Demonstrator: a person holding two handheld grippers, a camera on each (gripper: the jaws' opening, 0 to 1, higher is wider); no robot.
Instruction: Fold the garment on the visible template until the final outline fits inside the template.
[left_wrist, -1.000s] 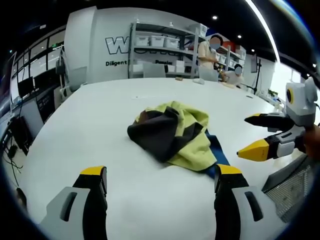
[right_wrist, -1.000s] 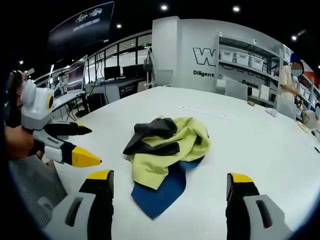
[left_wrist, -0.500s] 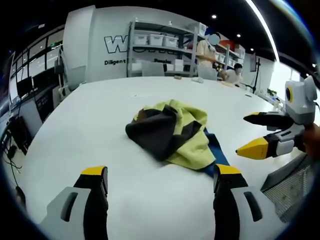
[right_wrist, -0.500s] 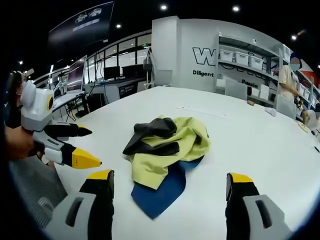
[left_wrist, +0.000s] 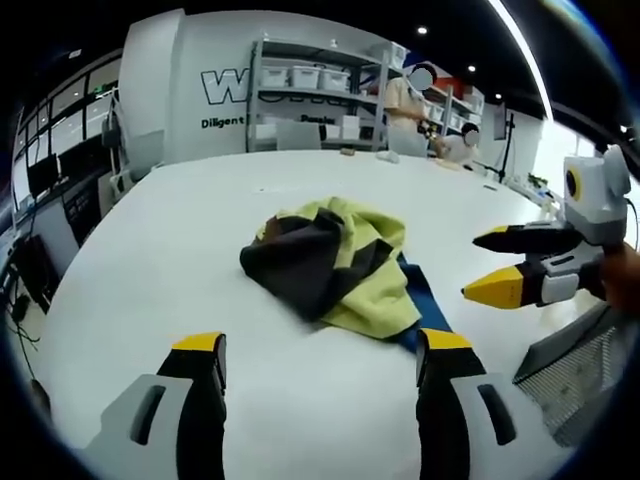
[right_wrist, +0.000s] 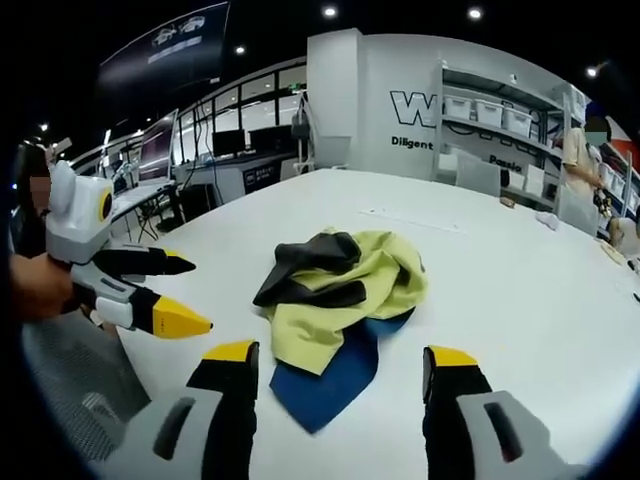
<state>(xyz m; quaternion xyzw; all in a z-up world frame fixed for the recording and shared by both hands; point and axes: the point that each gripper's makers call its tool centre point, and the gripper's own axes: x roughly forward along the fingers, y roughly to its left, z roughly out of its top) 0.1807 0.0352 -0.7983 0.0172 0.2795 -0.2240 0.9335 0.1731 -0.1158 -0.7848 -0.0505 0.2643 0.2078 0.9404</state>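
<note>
Right claw (right_wrist: 340, 365) jaws narrower than before, white table (left_wrist: 180, 230), shelving (left_wrist: 320, 90) behind

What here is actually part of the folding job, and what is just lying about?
Part of the job:
- crumpled yellow, black and blue garment
- blue template sheet under it
- left claw, open
- right claw, open
- white table

Just lying about:
- metal shelves with white bins
- grey mesh chair

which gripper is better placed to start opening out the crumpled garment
Probably the right gripper: its open fingers frame the garment, with the blue edge just ahead. The left gripper, also open, faces the dark bunched side with more bare table in between. Neither touches it.
</note>
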